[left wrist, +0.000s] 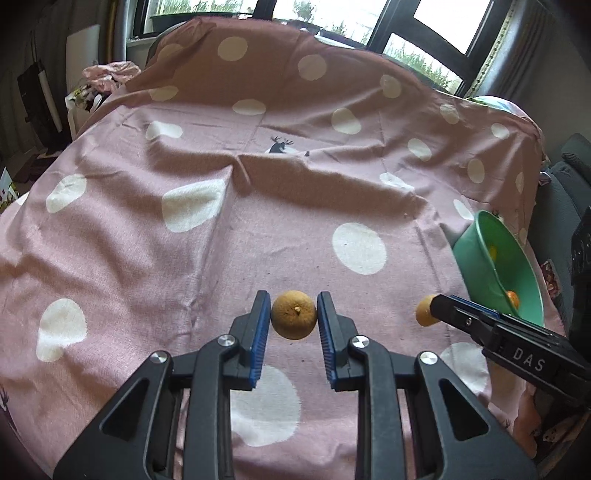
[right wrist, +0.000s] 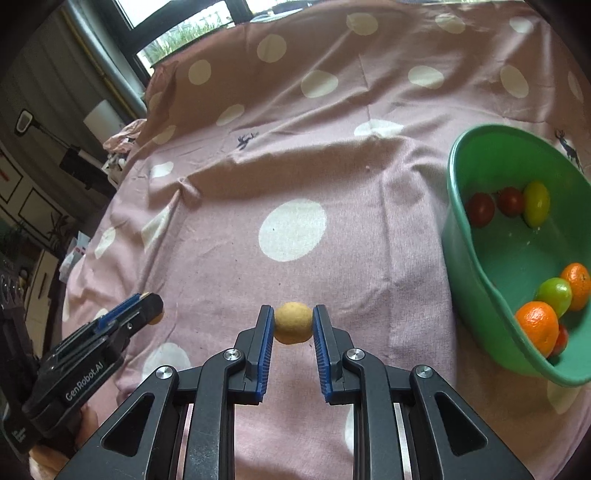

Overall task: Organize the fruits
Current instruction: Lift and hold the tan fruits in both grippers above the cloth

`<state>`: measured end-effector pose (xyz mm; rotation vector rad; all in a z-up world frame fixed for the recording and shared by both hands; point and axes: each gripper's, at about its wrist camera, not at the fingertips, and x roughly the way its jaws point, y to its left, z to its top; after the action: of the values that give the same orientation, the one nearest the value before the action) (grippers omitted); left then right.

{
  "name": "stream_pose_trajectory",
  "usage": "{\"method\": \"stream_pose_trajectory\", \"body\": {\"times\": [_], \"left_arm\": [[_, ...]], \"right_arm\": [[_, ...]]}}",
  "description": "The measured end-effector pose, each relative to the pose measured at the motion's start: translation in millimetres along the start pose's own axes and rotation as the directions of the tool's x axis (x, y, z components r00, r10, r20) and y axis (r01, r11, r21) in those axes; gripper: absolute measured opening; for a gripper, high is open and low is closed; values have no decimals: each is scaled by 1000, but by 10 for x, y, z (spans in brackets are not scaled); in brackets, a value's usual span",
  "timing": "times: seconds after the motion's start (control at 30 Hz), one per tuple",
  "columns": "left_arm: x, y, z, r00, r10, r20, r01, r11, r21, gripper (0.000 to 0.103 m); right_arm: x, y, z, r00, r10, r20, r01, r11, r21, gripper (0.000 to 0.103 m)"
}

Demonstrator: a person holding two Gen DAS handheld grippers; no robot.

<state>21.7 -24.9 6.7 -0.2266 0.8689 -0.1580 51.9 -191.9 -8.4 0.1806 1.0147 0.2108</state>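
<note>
My left gripper point(left wrist: 294, 314) is shut on a small tan round fruit point(left wrist: 294, 314) with a short stem, held just above the pink dotted cloth point(left wrist: 207, 258). My right gripper point(right wrist: 293, 323) is shut on a second tan round fruit point(right wrist: 293, 322). In the left wrist view the right gripper point(left wrist: 430, 311) comes in from the right with its fruit point(left wrist: 424, 310) at the tip. In the right wrist view the left gripper point(right wrist: 149, 308) shows at the lower left. A green bowl point(right wrist: 458, 236) at the right holds oranges point(right wrist: 537, 325), red fruits point(right wrist: 480, 208), a yellow fruit point(right wrist: 536, 203) and a green fruit point(right wrist: 554, 293).
The cloth point(right wrist: 295, 155) covers the whole surface and rises in folds at the back under windows point(left wrist: 332, 18). The bowl point(left wrist: 476, 251) sits near the cloth's right edge. Dark furniture and clutter point(right wrist: 48, 206) stand off the left side.
</note>
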Motion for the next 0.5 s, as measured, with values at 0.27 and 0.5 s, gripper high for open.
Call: {"method": "stream_pose_trajectory", "body": {"times": [0.27,0.5], "left_arm": [[-347,-563,76,993,-64,96,54,993,101,26],[-414,-1158,82,982,-149,112,125,972,199,26]], "right_arm": [[-578,-198,107,986,41,159,-48,998,45,22],[-1022,-487,122,960,31,280,-60,993,98,22]]}}
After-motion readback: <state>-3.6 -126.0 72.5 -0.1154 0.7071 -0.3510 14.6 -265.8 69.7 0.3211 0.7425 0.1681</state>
